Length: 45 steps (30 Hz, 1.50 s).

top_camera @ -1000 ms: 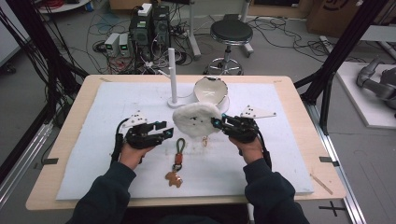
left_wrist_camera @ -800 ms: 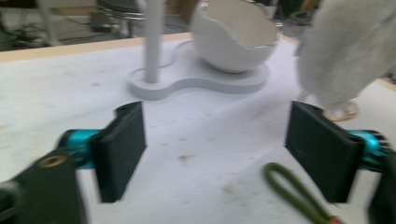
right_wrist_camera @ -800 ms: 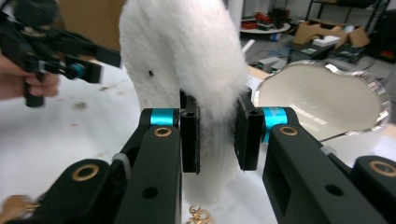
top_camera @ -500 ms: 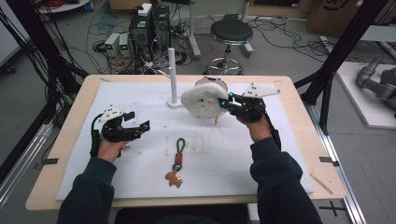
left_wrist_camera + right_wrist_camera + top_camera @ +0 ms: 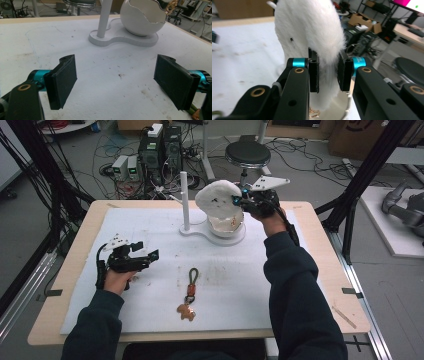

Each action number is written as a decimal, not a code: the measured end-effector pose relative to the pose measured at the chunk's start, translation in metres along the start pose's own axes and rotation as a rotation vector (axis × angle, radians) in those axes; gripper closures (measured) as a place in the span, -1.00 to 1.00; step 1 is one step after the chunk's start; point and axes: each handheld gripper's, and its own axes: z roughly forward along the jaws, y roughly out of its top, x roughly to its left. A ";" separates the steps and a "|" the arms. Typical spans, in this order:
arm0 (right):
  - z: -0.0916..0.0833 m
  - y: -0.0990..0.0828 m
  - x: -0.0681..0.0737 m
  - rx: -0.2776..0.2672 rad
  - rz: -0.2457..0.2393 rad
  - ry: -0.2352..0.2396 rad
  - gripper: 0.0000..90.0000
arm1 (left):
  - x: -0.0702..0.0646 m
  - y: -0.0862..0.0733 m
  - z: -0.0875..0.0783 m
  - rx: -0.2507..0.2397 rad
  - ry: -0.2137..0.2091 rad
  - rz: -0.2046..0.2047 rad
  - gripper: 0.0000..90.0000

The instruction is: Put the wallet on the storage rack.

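A white furry cover (image 5: 216, 195) hangs over the white cracked-egg bowl (image 5: 227, 226) at the back of the mat. My right gripper (image 5: 239, 200) is shut on the cover's edge, and in the right gripper view both pads pinch the fur (image 5: 312, 27) between the jaws of that gripper (image 5: 329, 72). The bowl's rim (image 5: 343, 107) shows just beneath. My left gripper (image 5: 150, 254) rests low on the left of the mat. Its jaws have just been opening and now stand wide with nothing between them (image 5: 115, 80). Beyond them stands the egg bowl (image 5: 142, 20).
The bowl sits on a white base (image 5: 200, 231) with an upright white post (image 5: 184, 200). A keychain with a dark loop and a brown charm (image 5: 189, 295) lies on the white mat near the front. Cables, computers and a stool stand behind the table.
The right gripper has carried the furry cover up and back to above the egg bowl. The left gripper let go of it, moved left and opened wide.
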 end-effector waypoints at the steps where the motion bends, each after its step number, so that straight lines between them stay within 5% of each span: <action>1: 0.003 0.000 -0.003 0.002 -0.018 -0.014 0.68 | 0.000 0.000 0.000 0.000 0.000 -0.002 -0.59; 6: 0.012 -0.005 -0.012 0.032 -0.053 -0.062 0.68 | 0.001 -0.001 -0.001 -0.004 -0.003 -0.014 -0.59; 11: 0.020 -0.015 -0.013 0.125 -0.122 -0.092 0.68 | 0.002 -0.002 -0.001 0.000 0.000 -0.020 -0.59; 15: 0.021 -0.020 -0.009 0.203 -0.260 -0.134 0.68 | 0.002 -0.002 -0.001 0.004 -0.005 -0.022 -0.59; 19: 0.022 -0.023 -0.007 0.218 -0.262 -0.139 0.68 | 0.001 -0.002 0.000 0.002 -0.007 -0.027 -0.59; 29: 0.050 -0.031 0.011 0.313 -0.357 -0.151 0.68 | 0.003 -0.003 -0.001 -0.005 -0.023 -0.052 -0.59; 35: 0.058 -0.038 0.012 0.353 -0.292 -0.119 0.56 | 0.002 -0.004 0.000 -0.001 -0.026 -0.056 -0.59; 36: 0.056 -0.039 0.011 0.329 -0.243 -0.109 0.49 | 0.002 -0.004 0.000 -0.002 -0.025 -0.056 -0.59; 38: 0.048 -0.045 0.004 0.207 -0.067 -0.057 0.34 | 0.002 -0.004 0.000 0.001 -0.025 -0.057 -0.59; 40: 0.046 -0.048 0.002 0.163 0.017 -0.014 0.33 | 0.002 -0.004 0.001 0.004 -0.029 -0.054 -0.59; 43: 0.045 -0.049 0.000 0.116 0.063 0.025 0.43 | 0.001 -0.004 0.001 0.008 -0.028 -0.052 -0.59; 45: 0.048 -0.049 0.003 0.139 0.025 0.021 0.62 | 0.001 -0.004 0.001 0.009 -0.026 -0.053 -0.59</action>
